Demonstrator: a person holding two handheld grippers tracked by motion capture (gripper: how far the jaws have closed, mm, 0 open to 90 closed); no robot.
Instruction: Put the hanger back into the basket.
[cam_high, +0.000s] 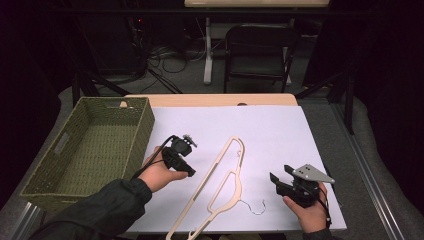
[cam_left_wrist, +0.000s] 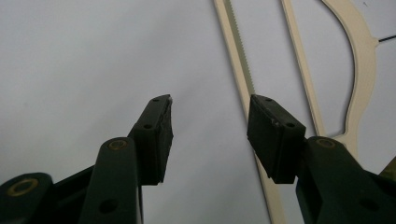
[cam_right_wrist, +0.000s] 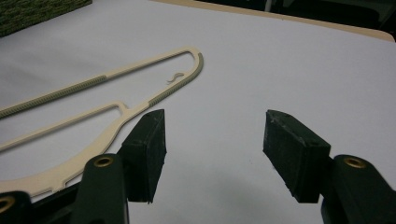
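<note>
The cream plastic clothes hanger (cam_high: 220, 182) lies flat near the white sheet's (cam_high: 280, 130) front edge, between 2 grippers, left gripper (cam_left_wrist: 210, 126) and right gripper (cam_right_wrist: 212, 144), both spread, pinching nothing.

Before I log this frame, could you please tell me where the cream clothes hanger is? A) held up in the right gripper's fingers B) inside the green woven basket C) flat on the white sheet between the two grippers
C: the hanger lies flat on the white sheet, between the left gripper and the right gripper.
</note>
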